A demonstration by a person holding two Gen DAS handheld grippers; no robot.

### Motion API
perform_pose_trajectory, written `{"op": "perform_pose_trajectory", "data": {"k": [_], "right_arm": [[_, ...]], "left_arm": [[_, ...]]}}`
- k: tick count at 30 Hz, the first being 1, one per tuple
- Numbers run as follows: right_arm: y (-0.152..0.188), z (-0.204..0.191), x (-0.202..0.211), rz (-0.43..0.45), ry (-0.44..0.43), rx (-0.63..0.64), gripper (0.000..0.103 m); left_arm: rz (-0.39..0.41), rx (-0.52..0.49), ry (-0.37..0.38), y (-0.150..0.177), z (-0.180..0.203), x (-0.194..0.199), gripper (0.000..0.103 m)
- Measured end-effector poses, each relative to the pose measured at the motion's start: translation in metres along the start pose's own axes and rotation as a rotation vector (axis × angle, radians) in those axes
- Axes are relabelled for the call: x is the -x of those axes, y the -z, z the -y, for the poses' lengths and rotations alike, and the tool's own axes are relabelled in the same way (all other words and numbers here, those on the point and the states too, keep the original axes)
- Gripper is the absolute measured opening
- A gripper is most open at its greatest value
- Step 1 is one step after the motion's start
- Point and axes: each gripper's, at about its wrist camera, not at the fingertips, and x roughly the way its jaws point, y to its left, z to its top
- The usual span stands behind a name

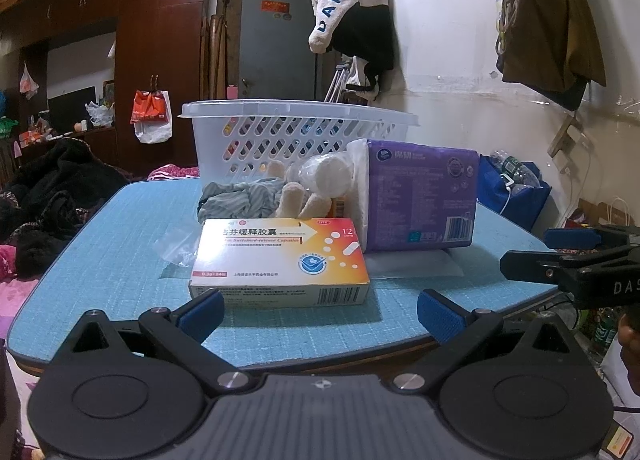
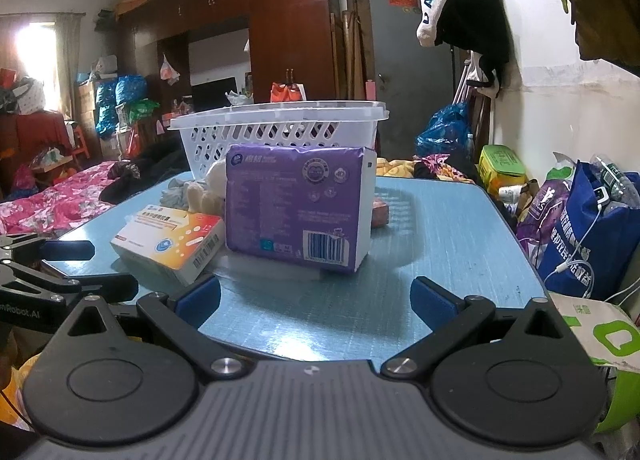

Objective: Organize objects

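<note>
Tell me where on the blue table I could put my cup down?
The widest bare patch is on the blue table, right of the purple tissue pack, out to the edge. The far left corner, left of the white basket, is bare too. The middle is crowded: medicine box, plush toy, striped cloth and clear plastic bag huddle together.
</note>
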Motion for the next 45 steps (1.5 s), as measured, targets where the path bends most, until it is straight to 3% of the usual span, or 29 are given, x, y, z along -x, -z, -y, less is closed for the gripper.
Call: {"op": "perform_pose_trajectory", "data": {"k": [31, 33, 36, 40, 42, 45], "right_arm": [[0.001, 0.001, -0.006, -0.018, 0.004, 0.005, 0.103], [0.002, 0.001, -0.006, -0.010, -0.005, 0.008, 0.103], [0.004, 0.001, -0.004, 0.040, 0.001, 0.026, 0.103], [0.007, 0.002, 0.004, 0.136, 0.006, 0.069, 0.103], [0.005, 0.005, 0.004, 0.155, 0.009, 0.061, 0.103], [0.004, 0.016, 0.001, 0.185, -0.019, 0.025, 0.103]], "left_arm": [[-0.001, 0.000, 0.005, 0.001, -0.001, -0.002, 0.103], [0.032, 0.003, 0.011, 0.001, -0.001, 0.002, 0.103], [0.155, -0.008, 0.014, 0.000, -0.002, 0.016, 0.103], [0.310, -0.058, -0.067, -0.001, -0.001, 0.029, 0.103], [0.327, -0.086, -0.068, -0.002, -0.002, 0.025, 0.103], [0.255, -0.103, -0.004, -0.005, -0.005, 0.011, 0.103]]}}
